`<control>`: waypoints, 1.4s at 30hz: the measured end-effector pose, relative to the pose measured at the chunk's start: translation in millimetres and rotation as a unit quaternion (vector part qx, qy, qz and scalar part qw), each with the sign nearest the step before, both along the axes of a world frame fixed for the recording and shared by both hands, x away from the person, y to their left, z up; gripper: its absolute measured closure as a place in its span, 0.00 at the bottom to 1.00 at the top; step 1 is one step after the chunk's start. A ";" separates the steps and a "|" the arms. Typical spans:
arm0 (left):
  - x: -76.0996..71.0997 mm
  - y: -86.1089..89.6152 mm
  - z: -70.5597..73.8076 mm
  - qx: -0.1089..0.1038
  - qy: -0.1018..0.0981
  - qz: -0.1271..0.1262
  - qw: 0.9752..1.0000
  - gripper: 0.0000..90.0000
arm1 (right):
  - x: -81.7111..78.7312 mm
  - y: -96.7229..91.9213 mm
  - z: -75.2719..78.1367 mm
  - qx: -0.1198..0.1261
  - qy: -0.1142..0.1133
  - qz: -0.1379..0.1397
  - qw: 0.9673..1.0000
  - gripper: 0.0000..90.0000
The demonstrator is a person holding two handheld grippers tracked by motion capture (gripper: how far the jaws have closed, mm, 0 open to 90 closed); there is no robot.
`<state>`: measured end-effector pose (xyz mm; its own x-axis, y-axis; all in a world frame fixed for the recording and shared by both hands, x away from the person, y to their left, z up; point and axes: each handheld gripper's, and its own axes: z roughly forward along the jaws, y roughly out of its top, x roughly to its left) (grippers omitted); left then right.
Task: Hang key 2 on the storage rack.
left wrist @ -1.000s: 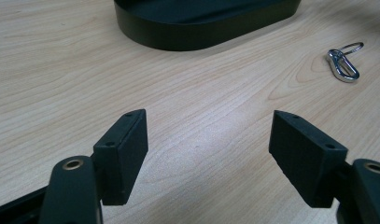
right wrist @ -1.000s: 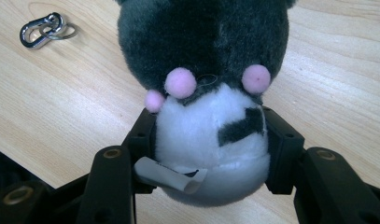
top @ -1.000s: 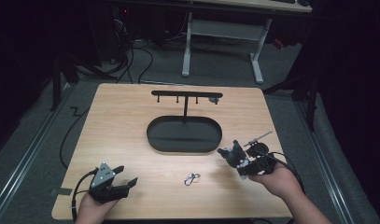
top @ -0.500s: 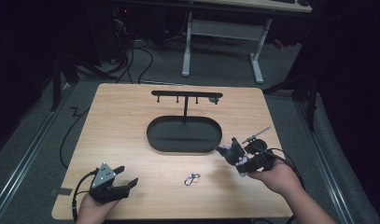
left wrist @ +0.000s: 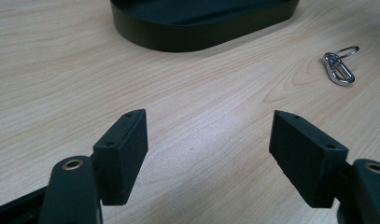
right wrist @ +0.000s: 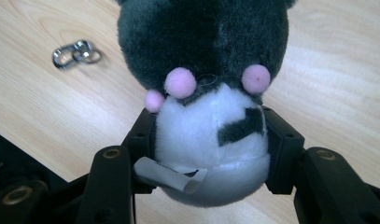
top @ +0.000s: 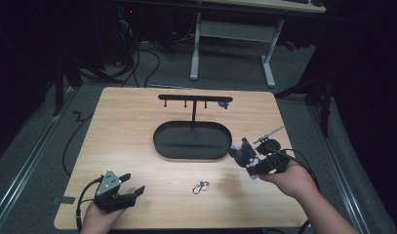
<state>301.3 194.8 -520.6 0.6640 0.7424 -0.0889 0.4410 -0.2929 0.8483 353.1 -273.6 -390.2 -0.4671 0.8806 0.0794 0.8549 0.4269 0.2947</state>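
Right tongs (right wrist: 208,140) pinching plush toy (right wrist: 206,88), which I am holding above counter (top: 137,126) beside oval tray (top: 192,141). Left tongs (left wrist: 208,149) spread, idling. Key clip (top: 200,186) lying unhandled; hanging on rack (top: 193,100) probably pending.

Table (left wrist: 187,116): pale wood, smooth, visible grain. Tray (left wrist: 197,28): black, matt. Clip (left wrist: 339,67) at tray's 5 o'clock: shiny metal. Toy (right wrist: 206,93): fluffy plush, dark grey and white, pink pompoms, paper-like tag. Jaws: matt black plastic.

overhead forward-down, two close low gripper views
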 end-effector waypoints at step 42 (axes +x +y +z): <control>-2.5 2.3 3.4 0.001 -0.008 -0.005 1.000 0.32 | 59.6 21.9 57.0 0.011 -0.018 -0.016 1.000 0.55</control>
<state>298.8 197.1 -517.2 0.6723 0.7362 -0.0775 0.4254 -0.2985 0.8544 412.7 -251.7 -333.2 -0.4420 0.8932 0.0828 0.8568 0.3930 0.3339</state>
